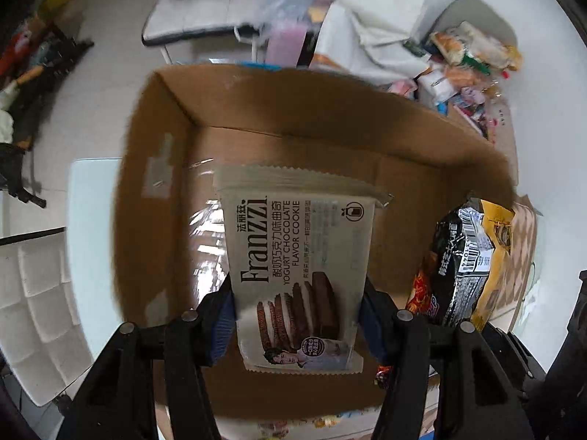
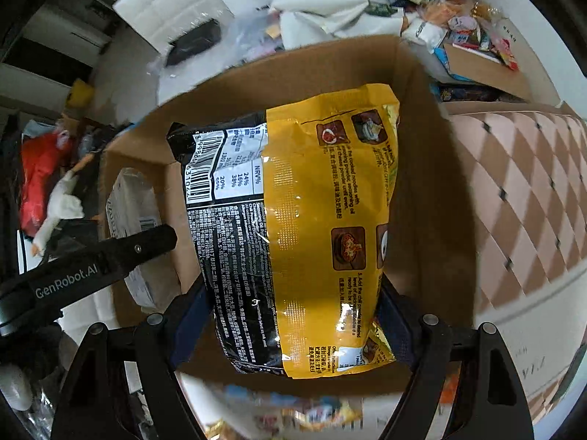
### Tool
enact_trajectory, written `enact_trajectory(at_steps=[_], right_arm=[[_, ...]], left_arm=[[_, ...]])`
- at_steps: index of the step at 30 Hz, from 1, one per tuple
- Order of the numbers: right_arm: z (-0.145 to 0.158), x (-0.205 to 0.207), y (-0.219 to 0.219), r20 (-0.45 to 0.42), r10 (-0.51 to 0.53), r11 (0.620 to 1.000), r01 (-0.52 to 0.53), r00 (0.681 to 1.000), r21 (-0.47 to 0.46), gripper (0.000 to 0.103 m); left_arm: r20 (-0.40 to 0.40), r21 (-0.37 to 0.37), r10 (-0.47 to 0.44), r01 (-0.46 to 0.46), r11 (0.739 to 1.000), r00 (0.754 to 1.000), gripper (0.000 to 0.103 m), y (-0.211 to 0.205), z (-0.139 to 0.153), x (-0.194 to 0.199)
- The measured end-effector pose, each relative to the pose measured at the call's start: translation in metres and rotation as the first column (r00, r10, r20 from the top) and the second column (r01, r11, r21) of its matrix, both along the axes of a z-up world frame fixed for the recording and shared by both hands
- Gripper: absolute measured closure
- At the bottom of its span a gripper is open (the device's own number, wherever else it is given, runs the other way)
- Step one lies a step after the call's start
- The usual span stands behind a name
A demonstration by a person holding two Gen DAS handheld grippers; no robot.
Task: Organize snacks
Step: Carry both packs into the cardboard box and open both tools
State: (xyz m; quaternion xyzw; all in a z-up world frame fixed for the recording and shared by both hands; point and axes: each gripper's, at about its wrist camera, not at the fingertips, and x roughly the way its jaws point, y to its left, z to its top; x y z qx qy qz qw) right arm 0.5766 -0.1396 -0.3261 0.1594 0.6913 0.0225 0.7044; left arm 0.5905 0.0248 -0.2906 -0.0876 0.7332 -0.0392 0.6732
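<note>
My left gripper (image 1: pixel 297 311) is shut on a beige Franzzi yogurt chocolate cookie pack (image 1: pixel 297 253), held over an open brown cardboard box (image 1: pixel 165 117). The right gripper (image 2: pixel 293 315) is shut on a yellow and black noodle packet (image 2: pixel 312 220), hanging above the same box (image 2: pixel 293 62). That noodle packet (image 1: pixel 462 264) also shows at the right edge of the left wrist view. In the right wrist view the left gripper's black arm (image 2: pixel 91 267) and part of the cookie pack (image 2: pixel 128 201) show at the left.
A heap of loose snacks (image 1: pixel 466 62) lies on the white table beyond the box, with white cloth bags (image 1: pixel 370 25). A second box with a diamond pattern (image 2: pixel 521 190) stands to the right. A white chair (image 1: pixel 36 304) and floor clutter (image 2: pixel 40 179) sit at the left.
</note>
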Motion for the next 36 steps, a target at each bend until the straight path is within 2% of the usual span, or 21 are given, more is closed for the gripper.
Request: enact_trajectory(at_steps=[4, 7, 14, 20, 21, 22, 24, 29, 32, 36], right_arm=[[-0.039, 0.027, 0.0, -0.038, 0.007, 1.0, -0.008, 0.999, -0.025, 0.018], [-0.056, 0.041, 0.002, -0.053, 0.025, 0.998, -0.027, 0.998, -0.049, 0.018], [-0.069, 0.053, 0.014, -0.069, 0.054, 0.994, -0.06, 0.996, -0.089, 0.018], [-0.086, 0.054, 0.019, -0.124, 0.094, 0.992, -0.103, 0.988, -0.067, 0.017], [-0.088, 0.055, 0.019, -0.126, 0.101, 0.991, -0.11, 0.987, -0.07, 0.014], [-0.088, 0.054, 0.02, -0.119, 0.111, 0.99, -0.121, 0.987, -0.075, 0.011], [-0.087, 0.053, 0.02, -0.108, 0.119, 0.988, -0.128, 0.987, -0.086, 0.007], [-0.077, 0.048, 0.018, -0.089, 0.124, 0.984, -0.133, 0.988, -0.114, 0.007], [-0.063, 0.034, 0.016, -0.058, 0.137, 0.977, -0.144, 0.989, -0.157, 0.006], [-0.044, 0.014, 0.013, -0.028, 0.133, 0.979, -0.135, 0.991, -0.154, 0.006]], left_arm=[[-0.047, -0.011, -0.003, 0.002, 1.0, 0.999, 0.047, -0.001, -0.029, 0.022], [-0.061, -0.008, -0.023, 0.023, 1.0, 0.998, 0.047, -0.006, -0.039, 0.033], [-0.087, 0.002, -0.077, 0.077, 0.997, 0.993, 0.046, -0.019, -0.048, 0.041], [-0.092, 0.018, -0.1, 0.102, 0.995, 0.991, 0.045, -0.022, -0.055, 0.037], [-0.083, 0.023, -0.103, 0.105, 0.994, 0.991, 0.039, -0.022, -0.055, 0.035], [-0.077, 0.025, -0.105, 0.108, 0.994, 0.991, 0.026, -0.022, -0.055, 0.035], [-0.063, 0.03, -0.104, 0.106, 0.994, 0.993, 0.016, -0.02, -0.052, 0.032], [-0.015, 0.038, -0.095, 0.095, 0.995, 0.995, 0.016, -0.014, -0.038, 0.022], [0.015, 0.033, -0.097, 0.096, 0.995, 0.995, 0.015, -0.012, -0.024, 0.013], [0.065, 0.021, -0.091, 0.09, 0.996, 0.994, 0.015, -0.006, -0.002, -0.003]])
